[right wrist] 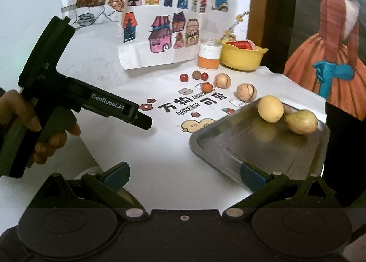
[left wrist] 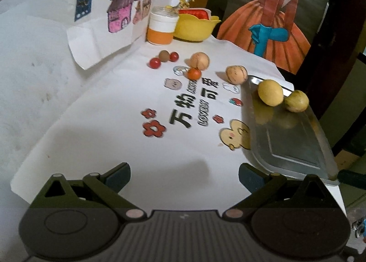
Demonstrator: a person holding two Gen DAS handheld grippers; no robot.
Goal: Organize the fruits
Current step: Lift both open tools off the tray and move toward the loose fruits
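Both grippers spread apart, empty: left gripper [left wrist: 184, 178], right gripper [right wrist: 184, 176] over the near corner of the shiny metal tray [right wrist: 233, 147]. Two yellow round fruits [right wrist: 270, 108] sit at the tray's far end. Beyond the tray on the white desk: two tan striped fruits [right wrist: 246, 92], small red and orange ones [right wrist: 206, 87]; tray's near edge hidden by the right gripper.

The near half of the counter [right wrist: 160, 170] lay bare — open passage for either gripper. On the right the metal tray [right wrist: 263, 147] blocked low travel, two yellow fruits [right wrist: 270, 108] at its far end. Farther back, loose fruits [right wrist: 222, 80] stood scattered — then an orange jar [right wrist: 209, 54], a yellow bowl [right wrist: 242, 58] and propped drawings [right wrist: 160, 33] closed the rear.
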